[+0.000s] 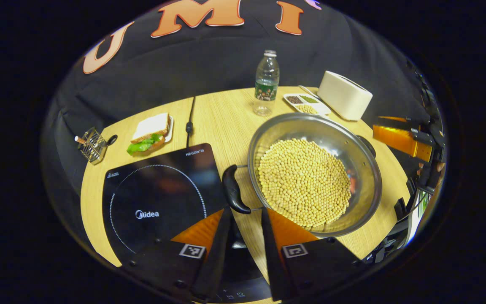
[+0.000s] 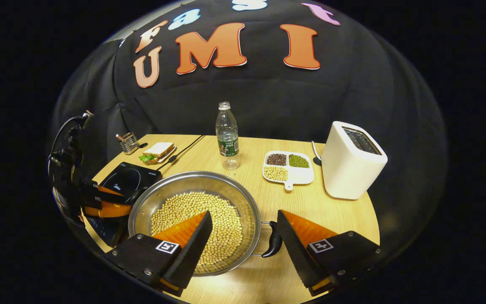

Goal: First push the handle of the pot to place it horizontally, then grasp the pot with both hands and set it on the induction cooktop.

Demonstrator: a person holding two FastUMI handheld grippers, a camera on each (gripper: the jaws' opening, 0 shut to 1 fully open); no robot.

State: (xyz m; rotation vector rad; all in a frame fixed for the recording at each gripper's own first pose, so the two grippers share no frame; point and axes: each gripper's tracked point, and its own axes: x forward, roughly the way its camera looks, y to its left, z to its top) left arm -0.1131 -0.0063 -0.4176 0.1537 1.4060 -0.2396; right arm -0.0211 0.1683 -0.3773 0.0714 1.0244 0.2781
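Observation:
A steel pot (image 1: pixel 365 177) full of yellow beans stands on the wooden table, to the right of the black induction cooktop (image 1: pixel 158 198). Its near black handle (image 1: pixel 233 190) lies just ahead of my left gripper (image 1: pixel 246 214), which is open, the handle's lower end between the fingertips. The far handle (image 1: pixel 367 145) peeks over the opposite rim. In the right gripper view the pot (image 2: pixel 141 207) sits low in the middle. My right gripper (image 2: pixel 244 214) is open, one finger over the beans and the other outside the black handle (image 2: pixel 273 240). The cooktop (image 2: pixel 129 179) lies beyond the pot's left side.
A water bottle (image 2: pixel 227 135), a divided dish of beans (image 2: pixel 287 166) and a white toaster (image 2: pixel 350 160) stand behind the pot. A sandwich on a plate (image 1: pixel 150 133), a wire holder (image 1: pixel 92 145) and the cooktop's cable (image 1: pixel 190 122) are at the far left.

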